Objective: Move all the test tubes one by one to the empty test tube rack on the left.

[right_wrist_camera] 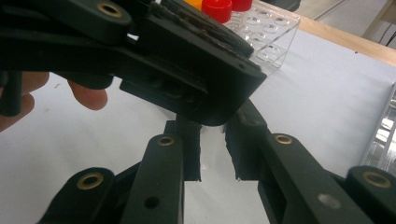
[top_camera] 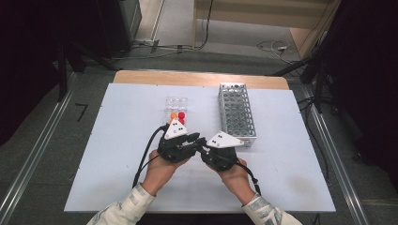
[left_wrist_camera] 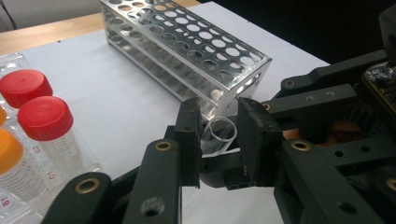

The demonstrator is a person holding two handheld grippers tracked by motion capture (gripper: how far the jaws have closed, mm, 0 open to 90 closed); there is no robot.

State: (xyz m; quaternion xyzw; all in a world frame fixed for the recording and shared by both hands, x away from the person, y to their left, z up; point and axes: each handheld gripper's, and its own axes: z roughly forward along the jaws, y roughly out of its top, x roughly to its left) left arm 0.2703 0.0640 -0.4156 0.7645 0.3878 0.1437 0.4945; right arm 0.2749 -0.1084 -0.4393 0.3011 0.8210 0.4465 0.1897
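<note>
glass tube (left_wrist_camera: pixel 219 135) | clear, empty, open end visible | tilted | between 2 black pads

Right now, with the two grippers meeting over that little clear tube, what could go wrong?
1. The clear tube sits between the left gripper fingers; it looks fragile, and squeezing harder might crack it.
2. The right gripper is crowded against the left one; a bump could knock the tube loose onto the table.
3. The metal rack and the capped vials stand close by; a wide swing could hit them.
</note>
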